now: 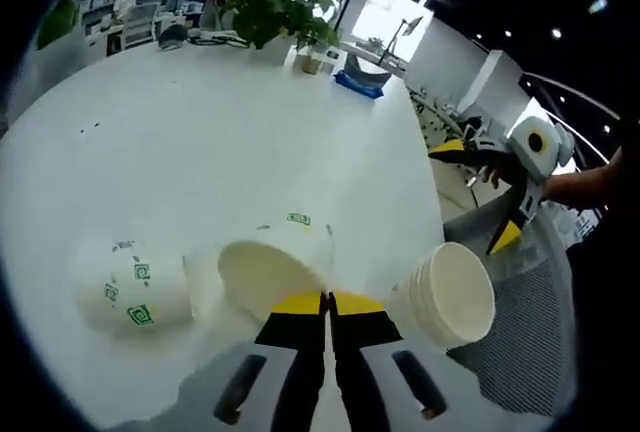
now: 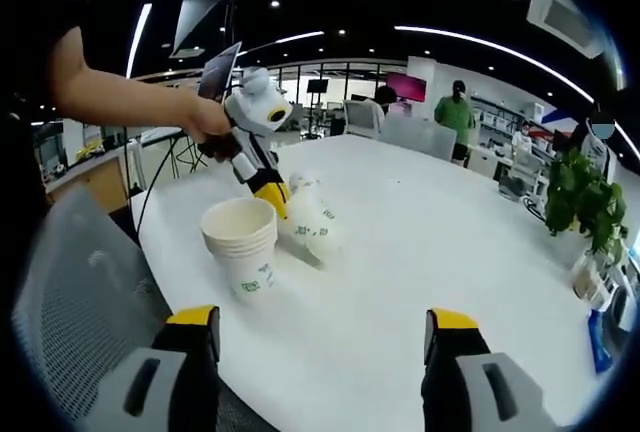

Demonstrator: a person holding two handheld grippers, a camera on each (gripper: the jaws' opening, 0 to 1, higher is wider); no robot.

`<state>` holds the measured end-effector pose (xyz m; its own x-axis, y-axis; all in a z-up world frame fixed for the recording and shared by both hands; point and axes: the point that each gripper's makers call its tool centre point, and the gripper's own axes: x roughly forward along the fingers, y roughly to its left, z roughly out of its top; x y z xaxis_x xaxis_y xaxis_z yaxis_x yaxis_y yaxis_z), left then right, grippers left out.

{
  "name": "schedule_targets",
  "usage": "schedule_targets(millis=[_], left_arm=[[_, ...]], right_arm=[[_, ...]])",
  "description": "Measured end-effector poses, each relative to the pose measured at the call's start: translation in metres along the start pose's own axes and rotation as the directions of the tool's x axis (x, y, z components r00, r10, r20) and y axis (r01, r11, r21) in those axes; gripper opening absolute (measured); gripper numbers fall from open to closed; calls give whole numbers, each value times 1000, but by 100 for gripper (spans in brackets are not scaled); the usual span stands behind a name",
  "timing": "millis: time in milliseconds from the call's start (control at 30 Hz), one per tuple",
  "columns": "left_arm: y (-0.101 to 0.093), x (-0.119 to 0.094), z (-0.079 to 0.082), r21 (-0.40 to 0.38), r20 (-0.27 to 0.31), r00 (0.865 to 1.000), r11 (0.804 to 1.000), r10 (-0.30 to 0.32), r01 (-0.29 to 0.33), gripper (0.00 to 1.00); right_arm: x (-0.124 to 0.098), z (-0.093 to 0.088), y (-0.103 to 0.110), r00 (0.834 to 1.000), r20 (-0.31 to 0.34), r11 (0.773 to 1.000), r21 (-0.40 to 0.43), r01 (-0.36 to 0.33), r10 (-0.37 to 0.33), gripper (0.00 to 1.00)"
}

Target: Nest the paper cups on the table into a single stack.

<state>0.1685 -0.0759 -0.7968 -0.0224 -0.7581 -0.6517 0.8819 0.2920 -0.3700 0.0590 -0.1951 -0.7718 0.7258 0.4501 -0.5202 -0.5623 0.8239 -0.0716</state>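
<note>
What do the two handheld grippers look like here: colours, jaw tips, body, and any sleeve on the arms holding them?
Both grippers have black jaws with yellow tips on grey bodies. The left gripper shows dark slots in its grey base; the right gripper has the same slotted grey blocks. Seen from outside, each carries a rounded white housing. The arms holding them appear bare, with no sleeve visible.

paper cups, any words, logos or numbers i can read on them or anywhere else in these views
No text reads clearly anywhere.
Lying cup: green square marks, too blurred to read.
Cup stack: a green mark, too small to read.
Cup held in the left gripper: a green mark, unreadable.
</note>
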Motion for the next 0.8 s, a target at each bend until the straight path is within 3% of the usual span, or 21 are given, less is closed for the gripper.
schedule_targets(millis=[367,700,800], left_arm=[[-2,-2,4,10,20,1000,1000,5,-6,0],[-5,-15,16,31,65,998,999,20,-22,0],[-13,-22,20,53,71,997,998,22,-26,0]], right_arm=[[-1,3,0,1000,4,1000,3,4,-4,85],[-1,2,0,1000,3,1000,0,3,-3,85],[-1,3,0,1000,7,1000,0,1,-1,85]])
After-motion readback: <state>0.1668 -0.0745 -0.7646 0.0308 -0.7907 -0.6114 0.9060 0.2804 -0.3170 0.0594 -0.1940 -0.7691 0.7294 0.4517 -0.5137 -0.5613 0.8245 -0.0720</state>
